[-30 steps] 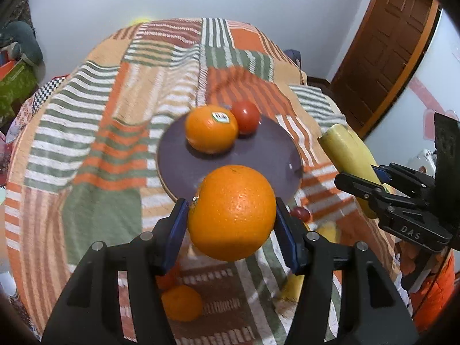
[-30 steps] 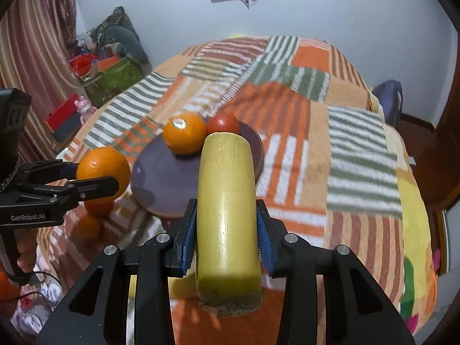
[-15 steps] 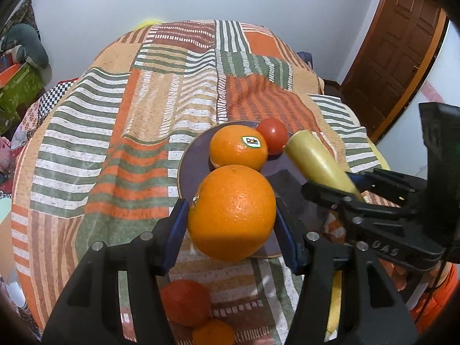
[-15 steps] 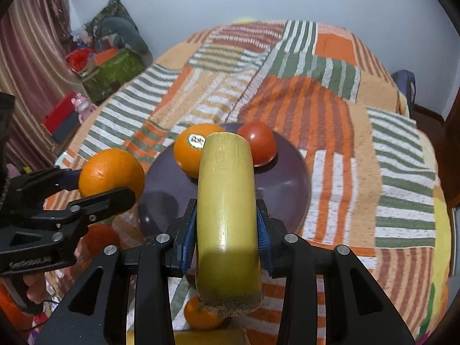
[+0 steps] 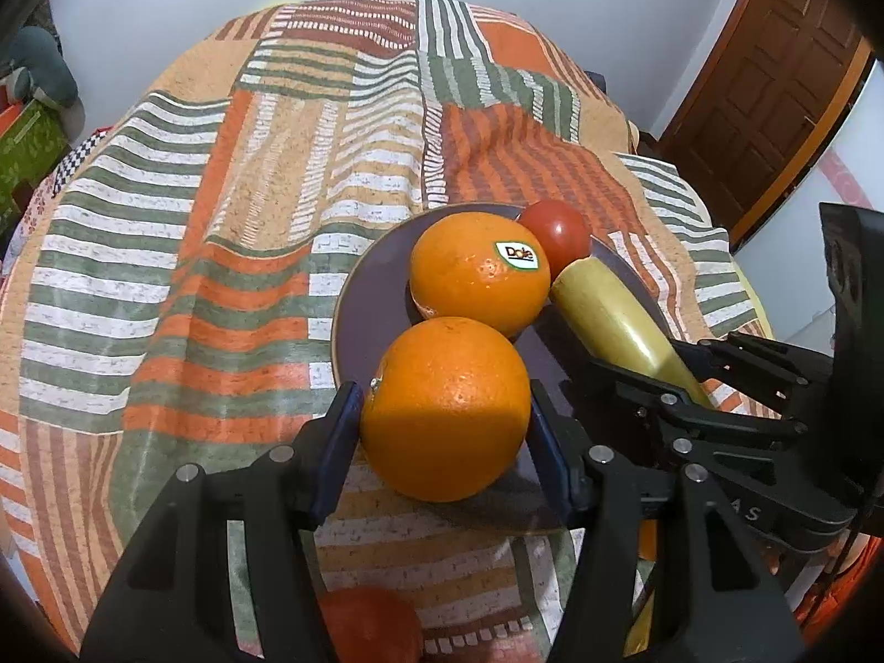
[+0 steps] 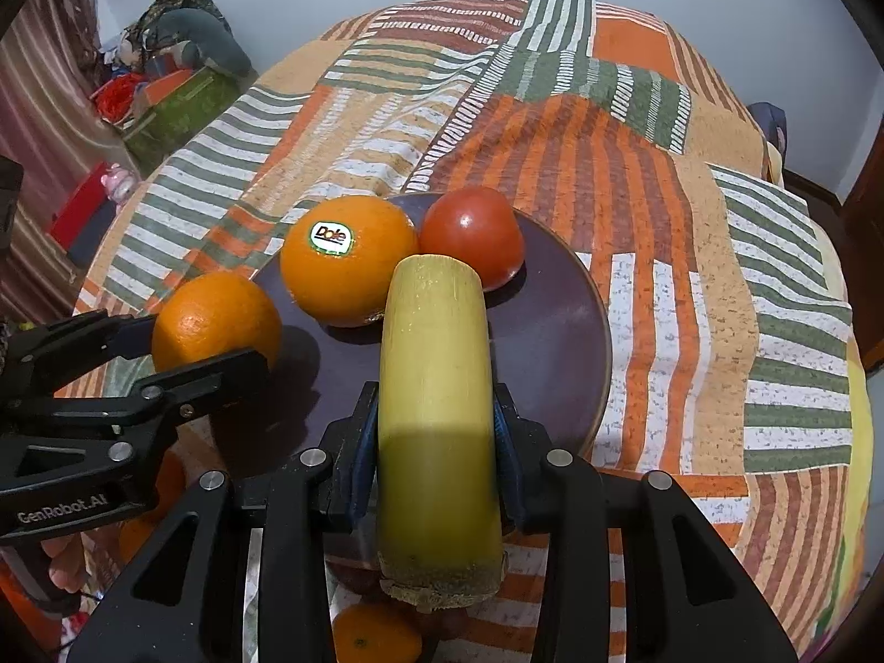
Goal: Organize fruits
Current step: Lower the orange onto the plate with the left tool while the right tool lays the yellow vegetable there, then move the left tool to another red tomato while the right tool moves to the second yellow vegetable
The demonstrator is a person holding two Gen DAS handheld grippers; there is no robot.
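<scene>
two fruits sit on the dark plate [image 6: 558,331]: a stickered orange [image 6: 348,259] touching a tomato [image 6: 472,235]; the left gripper [image 5: 442,414] clamps a plain orange [image 5: 445,409] over the plate's near rim; the right gripper [image 6: 436,436] grips a yellow-green stalk [image 6: 436,387] above the plate; striped cloth [image 5: 193,221] lies underneath.

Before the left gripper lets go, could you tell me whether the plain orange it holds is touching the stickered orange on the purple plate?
Cannot tell. In the left wrist view the plain orange overlaps the stickered orange; the right wrist view suggests a gap, not plainly.
</scene>
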